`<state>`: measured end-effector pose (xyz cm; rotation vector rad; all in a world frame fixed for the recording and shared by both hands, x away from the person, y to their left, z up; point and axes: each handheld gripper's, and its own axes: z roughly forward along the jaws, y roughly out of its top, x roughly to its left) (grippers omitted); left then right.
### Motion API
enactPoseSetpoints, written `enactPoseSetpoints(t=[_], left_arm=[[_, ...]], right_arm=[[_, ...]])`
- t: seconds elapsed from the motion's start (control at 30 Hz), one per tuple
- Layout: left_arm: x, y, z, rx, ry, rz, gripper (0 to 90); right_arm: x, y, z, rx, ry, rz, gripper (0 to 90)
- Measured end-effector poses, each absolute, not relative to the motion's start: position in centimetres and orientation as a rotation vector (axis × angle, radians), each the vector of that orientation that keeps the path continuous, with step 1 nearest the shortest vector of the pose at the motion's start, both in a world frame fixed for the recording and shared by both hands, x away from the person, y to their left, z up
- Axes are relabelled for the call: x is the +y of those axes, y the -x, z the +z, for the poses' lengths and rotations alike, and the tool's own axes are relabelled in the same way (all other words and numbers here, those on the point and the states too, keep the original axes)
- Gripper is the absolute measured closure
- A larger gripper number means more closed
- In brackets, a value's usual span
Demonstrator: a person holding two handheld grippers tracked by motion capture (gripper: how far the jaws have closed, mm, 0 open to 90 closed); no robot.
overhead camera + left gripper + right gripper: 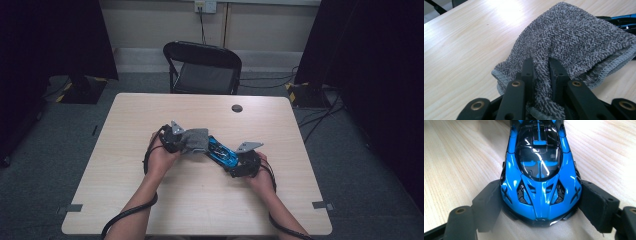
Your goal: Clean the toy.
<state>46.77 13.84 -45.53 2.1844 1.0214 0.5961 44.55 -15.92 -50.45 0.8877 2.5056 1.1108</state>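
No brand, label or legible writing is showing on any item. The left gripper (541, 65) is pinching a fold of the grey cloth (574, 42), its jaws nearly together with the terry pile squeezed between them. The right gripper (540, 202) is clamping a blue toy car (540, 177) across its body, one jaw pressing on each flank. In the high view, the cloth (195, 138) is lying over one end of the car (221, 151) near the middle of the table (125, 195), and the left gripper (186, 142) and right gripper (231, 161) are sitting at either side of the pair. The table is a light wood-grain surface with a dark round cap (237, 108) near its far edge and grey tape (322, 205) at its near corners. A black folding chair (202, 67) is standing beyond the table on grey carpet. A wall socket (205, 6) is feeding a cable down the pale wall, and black curtains (50, 37) are hanging at both sides.
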Motion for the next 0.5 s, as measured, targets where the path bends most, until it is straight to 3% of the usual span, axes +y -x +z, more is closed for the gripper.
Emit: enactPoseSetpoints(t=[0.5], left_arm=[[16.2, -45.5, -45.6, 1.032, -2.163, 0.567, 76.6]], right_arm=[[-15.9, -44.6, -50.5, 2.506, -0.888, 1.111, 23.2]])
